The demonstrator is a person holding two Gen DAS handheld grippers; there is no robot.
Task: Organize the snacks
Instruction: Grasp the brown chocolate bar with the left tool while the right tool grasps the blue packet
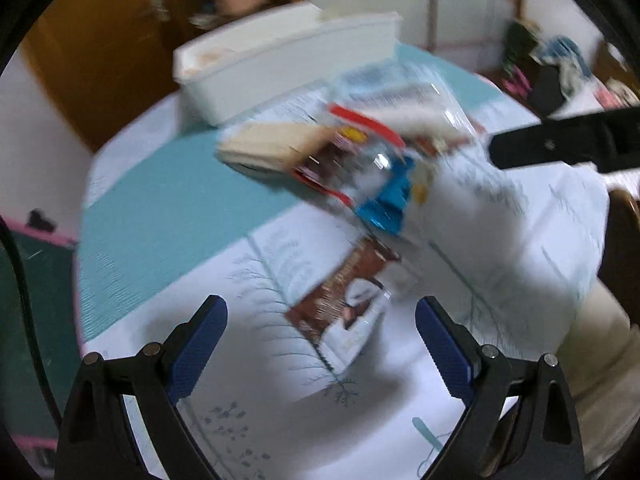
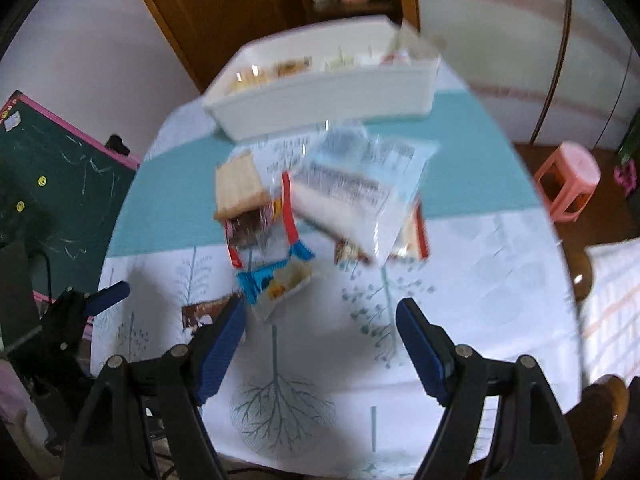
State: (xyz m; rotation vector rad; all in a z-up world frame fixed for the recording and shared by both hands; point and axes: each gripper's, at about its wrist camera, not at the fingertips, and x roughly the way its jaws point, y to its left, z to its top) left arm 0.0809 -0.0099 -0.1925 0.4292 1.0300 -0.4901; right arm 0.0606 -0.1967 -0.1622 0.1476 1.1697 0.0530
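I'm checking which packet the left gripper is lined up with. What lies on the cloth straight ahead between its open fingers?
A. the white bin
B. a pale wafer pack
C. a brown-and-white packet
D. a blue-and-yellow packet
C: in the left wrist view the brown-and-white packet lies flat on the tablecloth ahead of the open left gripper, untouched.
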